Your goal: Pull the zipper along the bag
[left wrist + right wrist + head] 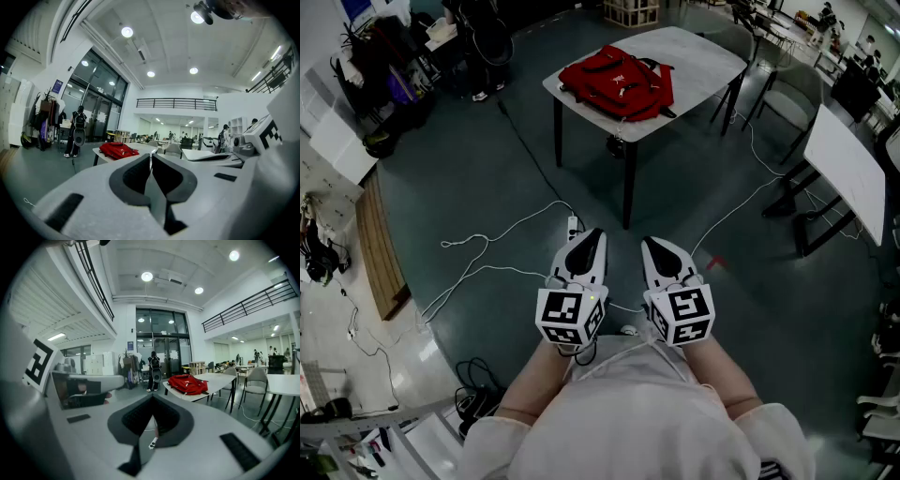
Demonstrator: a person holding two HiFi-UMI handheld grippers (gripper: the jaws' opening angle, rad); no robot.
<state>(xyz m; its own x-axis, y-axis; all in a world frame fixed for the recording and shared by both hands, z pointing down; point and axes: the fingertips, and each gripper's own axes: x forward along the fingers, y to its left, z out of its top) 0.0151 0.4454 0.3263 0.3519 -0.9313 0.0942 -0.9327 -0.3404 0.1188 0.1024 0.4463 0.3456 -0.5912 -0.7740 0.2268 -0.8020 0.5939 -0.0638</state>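
bag out of reach — both claws closed and empty

the red bag (619,82) lies flat on the white table (703,52), well ahead of the person. the left gripper (597,234) and right gripper (648,242) sit side by side, jaws together on nothing. expect soft, light fabric that bunches — pin the cloth beside the zip and pinch the pull tab, which is too small to locate from here.

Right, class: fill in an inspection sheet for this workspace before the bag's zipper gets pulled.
Surface: white table, away from the person.
Job's things: red bag lying on it; zipper too small to tell.
Clutter: nothing seen on the table.
Grippers: left gripper and right gripper, jaws together, empty, far from the bag.
Cables: white cable and power strip on the floor.
Surroundings: second table, wooden crate.
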